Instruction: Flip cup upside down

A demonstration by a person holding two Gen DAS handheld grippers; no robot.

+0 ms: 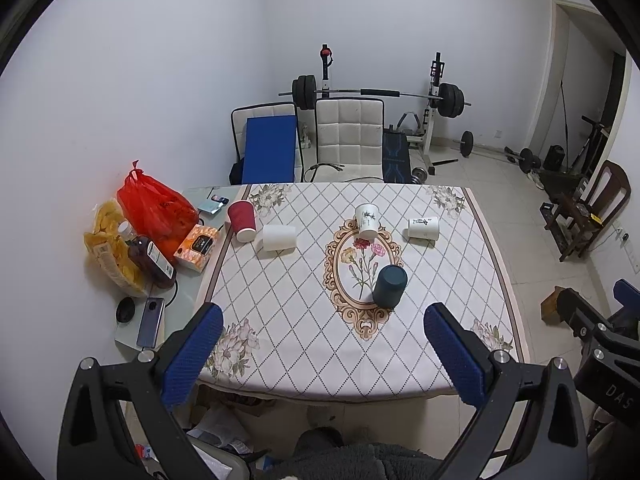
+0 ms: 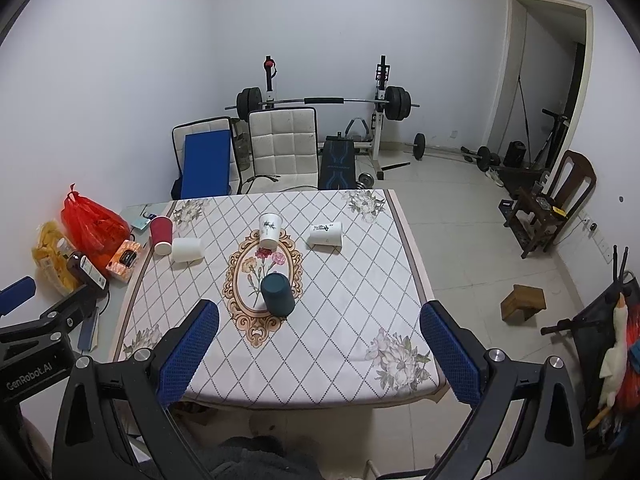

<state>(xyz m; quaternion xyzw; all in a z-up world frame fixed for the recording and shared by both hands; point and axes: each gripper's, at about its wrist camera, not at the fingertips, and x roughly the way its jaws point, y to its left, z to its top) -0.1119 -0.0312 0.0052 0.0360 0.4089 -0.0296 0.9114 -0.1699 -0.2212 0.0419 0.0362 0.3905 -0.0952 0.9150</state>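
Currently, in the left wrist view, the left claw (image 1: 323,354) is held spread and empty; the dark teal cup (image 1: 390,286) is seen ahead-right on the tabletop (image 1: 280,320). In the right wrist view, the right claw (image 2: 319,350) is likewise spread; the cup is seen ahead-left, apparently mouth-down, with neither claw clearly nearer.

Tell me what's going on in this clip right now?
A person holds the left gripper and right gripper above the near edge of the table, both jaws open and empty. Five cups sit on the cloth: a teal cup nearest, a red cup, a plain white cup, and two printed white cups. None is being touched yet.
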